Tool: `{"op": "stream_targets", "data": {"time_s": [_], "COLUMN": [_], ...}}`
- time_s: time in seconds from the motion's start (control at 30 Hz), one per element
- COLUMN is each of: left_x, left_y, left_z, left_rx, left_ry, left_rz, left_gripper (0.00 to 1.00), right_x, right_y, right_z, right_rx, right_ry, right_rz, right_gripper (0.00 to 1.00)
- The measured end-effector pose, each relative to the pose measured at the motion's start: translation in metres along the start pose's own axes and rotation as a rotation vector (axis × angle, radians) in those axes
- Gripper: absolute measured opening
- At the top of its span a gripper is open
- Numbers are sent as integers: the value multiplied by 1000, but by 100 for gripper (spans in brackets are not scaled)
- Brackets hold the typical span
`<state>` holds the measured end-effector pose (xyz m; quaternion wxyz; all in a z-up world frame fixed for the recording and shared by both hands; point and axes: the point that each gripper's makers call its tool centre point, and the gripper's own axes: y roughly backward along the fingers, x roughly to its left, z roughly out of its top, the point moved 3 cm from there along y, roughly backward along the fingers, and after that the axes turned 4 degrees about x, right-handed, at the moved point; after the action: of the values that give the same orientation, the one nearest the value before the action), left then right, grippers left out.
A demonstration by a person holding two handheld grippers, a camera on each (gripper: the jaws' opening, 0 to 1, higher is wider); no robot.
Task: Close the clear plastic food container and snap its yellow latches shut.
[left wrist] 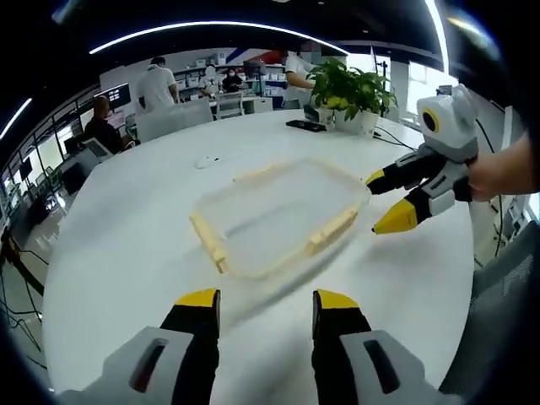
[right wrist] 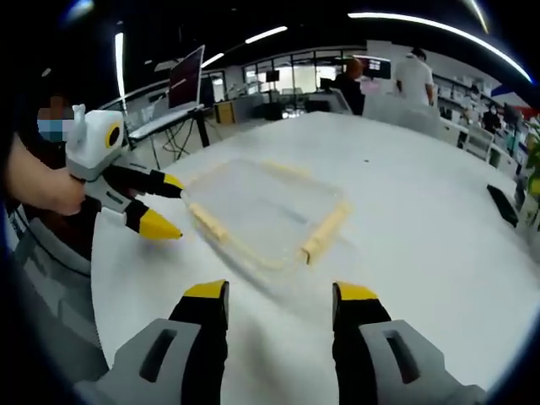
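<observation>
- Yellow-tipped jaws of the left gripper (left wrist: 266,302) rise from the bottom of the left gripper view, standing wide apart with nothing between them, poised over the white table (left wrist: 118,253) short of the container.
- Just past those tips lies the clear plastic food container (left wrist: 278,211), flat on the table near its middle, its lid on top and pale yellow latches (left wrist: 331,229) running along its edges; motion blur hides whether any latch is snapped down.
- At the container's far right corner in the left gripper view, the right gripper (left wrist: 386,202), held by a person's hand (left wrist: 498,173), reaches in with its jaws spread, the upper tip at the container's rim, the lower one just beside it above the table.
- From the right gripper view, the right gripper (right wrist: 283,294) shows the same wide, empty stance, with the container (right wrist: 261,207) ahead and a yellow latch (right wrist: 325,232) on its near right edge.
- Entering that view from the left, the left gripper (right wrist: 164,207) is held in a hand (right wrist: 55,190), jaws parted, one tip close to the container's corner.
- Beyond the table, a potted plant (left wrist: 350,89) and a dark flat object (left wrist: 305,126) sit on the far edge, while several people (left wrist: 157,84) sit or stand among desks and monitors in the open office.
</observation>
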<state>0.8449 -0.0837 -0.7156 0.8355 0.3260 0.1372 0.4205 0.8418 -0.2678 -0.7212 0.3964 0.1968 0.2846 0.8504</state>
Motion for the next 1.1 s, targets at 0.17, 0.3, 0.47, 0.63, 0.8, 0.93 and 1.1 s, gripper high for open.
{"op": "stream_targets", "data": {"time_s": [0.17, 0.3, 0.47, 0.63, 0.8, 0.93, 1.1], "left_x": [-6, -10, -11, -6, -10, -19, -30], "left_y": [21, 46, 74, 94, 115, 127, 141], "left_z": [2, -3, -10, -16, -25, -34, -42], "left_rx": [-38, -64, -84, -101, -121, -126, -140], "left_ry": [35, 77, 82, 107, 149, 165, 195], "left_rz": [5, 18, 33, 54, 64, 63, 66], "left_gripper": [40, 40, 41, 42, 42, 42, 42], "right_x": [4, 8, 14, 23, 37, 50, 63], "right_y": [20, 36, 58, 74, 91, 101, 113], "right_z": [0, -2, -7, -11, -11, -10, -13], "right_rx": [-25, -45, -47, -42, -62, -88, -126], "right_ry": [-62, -81, -81, -69, -76, -73, -77], "right_rz": [-23, -43, -80, -88, -105, -117, -146], "right_gripper": [51, 54, 55, 56, 56, 55, 55]}}
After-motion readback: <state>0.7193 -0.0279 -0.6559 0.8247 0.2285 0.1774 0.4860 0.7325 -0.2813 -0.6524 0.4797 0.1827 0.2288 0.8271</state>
